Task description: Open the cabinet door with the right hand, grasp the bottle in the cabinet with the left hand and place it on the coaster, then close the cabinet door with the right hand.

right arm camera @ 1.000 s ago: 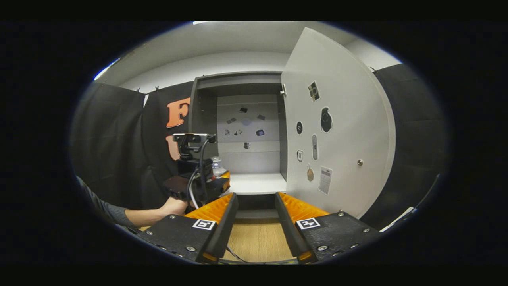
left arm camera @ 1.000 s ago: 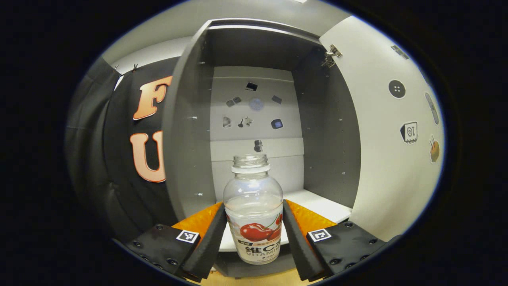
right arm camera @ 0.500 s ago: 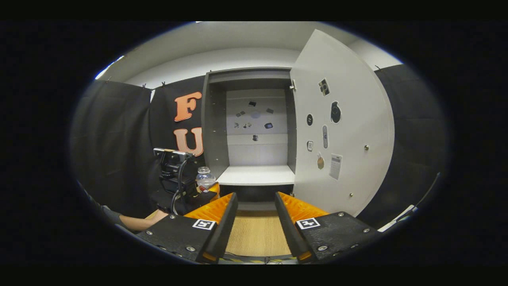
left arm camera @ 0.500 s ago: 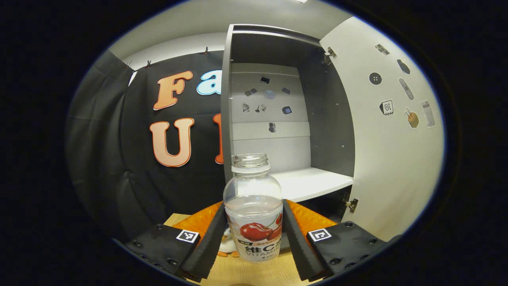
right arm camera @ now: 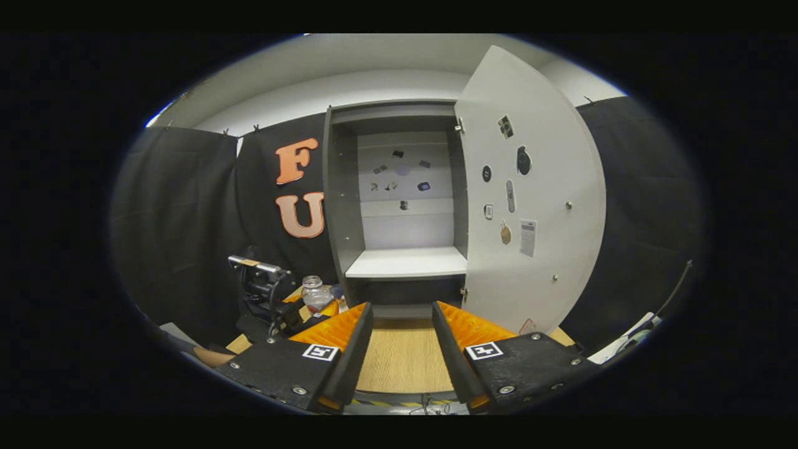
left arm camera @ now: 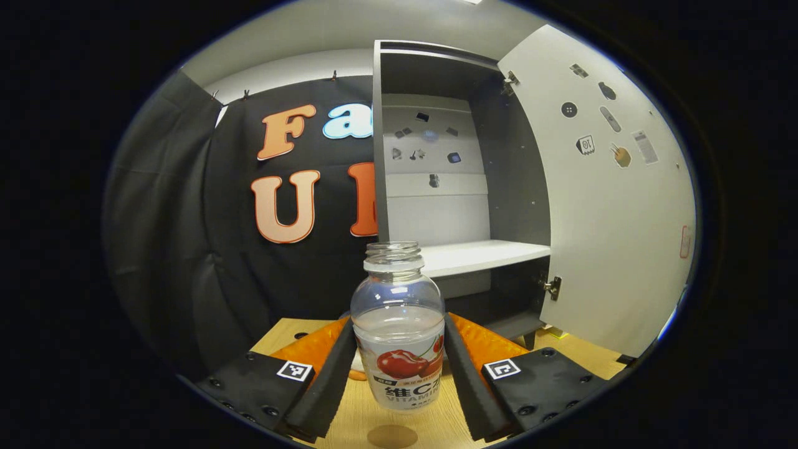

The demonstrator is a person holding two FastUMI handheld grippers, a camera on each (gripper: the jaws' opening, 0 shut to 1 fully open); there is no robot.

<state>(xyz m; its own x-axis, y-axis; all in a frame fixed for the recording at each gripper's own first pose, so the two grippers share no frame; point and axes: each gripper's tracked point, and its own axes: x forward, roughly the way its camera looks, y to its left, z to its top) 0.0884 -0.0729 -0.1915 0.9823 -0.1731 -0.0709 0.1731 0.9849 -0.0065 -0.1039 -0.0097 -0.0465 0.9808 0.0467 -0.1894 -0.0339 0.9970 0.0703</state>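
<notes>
The left hand-held gripper [left arm camera: 398,368] clamps the uncapped bottle [left arm camera: 399,330] upright above the wooden tabletop [left arm camera: 436,427], a brown coaster [left arm camera: 391,436] just below. The right hand-held gripper [right arm camera: 402,349] hangs open, holding nothing. Farther off, the cabinet [right arm camera: 399,206] stands with its door [right arm camera: 530,206] swung wide.

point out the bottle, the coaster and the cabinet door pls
bottle [left arm camera: 399,324]: left gripper view, on its clear body above the label.
coaster [left arm camera: 392,435]: left gripper view, on the middle of the brown disc on the table.
cabinet door [right arm camera: 548,249]: right gripper view, on the bare inner face of the open door.
</notes>
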